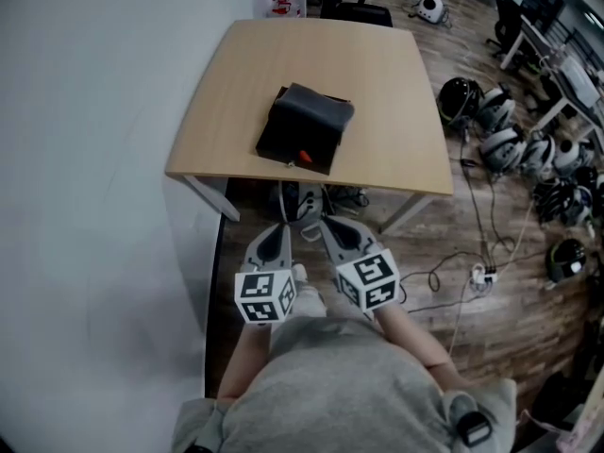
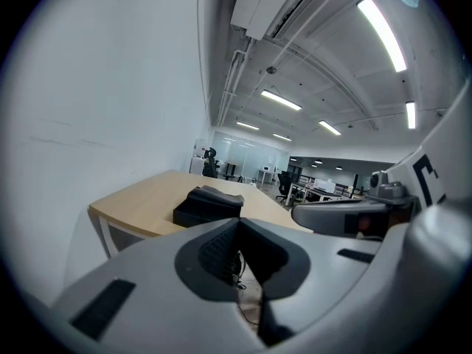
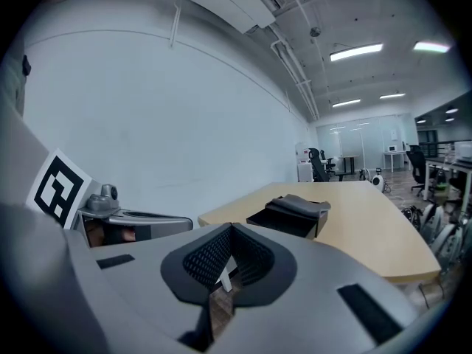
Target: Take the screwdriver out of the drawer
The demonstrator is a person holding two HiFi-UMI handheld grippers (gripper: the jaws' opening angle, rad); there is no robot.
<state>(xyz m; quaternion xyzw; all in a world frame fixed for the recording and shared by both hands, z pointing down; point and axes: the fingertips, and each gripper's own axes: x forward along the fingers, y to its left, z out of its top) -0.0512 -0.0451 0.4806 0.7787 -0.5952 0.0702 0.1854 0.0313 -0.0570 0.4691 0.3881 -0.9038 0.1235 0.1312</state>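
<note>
A black drawer box point(image 1: 304, 125) sits on the light wooden table point(image 1: 377, 83), with something dark draped over its top. At its near edge shows a small red piece point(image 1: 304, 157); I cannot tell what it is. No screwdriver is visible. My left gripper point(image 1: 280, 229) and right gripper point(image 1: 330, 226) hang side by side in front of the table's near edge, well short of the box, both shut and empty. The left gripper view has its jaws point(image 2: 237, 227) together, the box point(image 2: 209, 205) ahead. In the right gripper view the jaws point(image 3: 230, 231) are together and the box point(image 3: 291, 214) lies beyond.
A white wall point(image 1: 85, 159) runs along the left of the table. On the wooden floor to the right lie several helmets point(image 1: 500, 130), cables and a power strip point(image 1: 483, 274). A black office chair point(image 1: 363, 8) stands behind the table.
</note>
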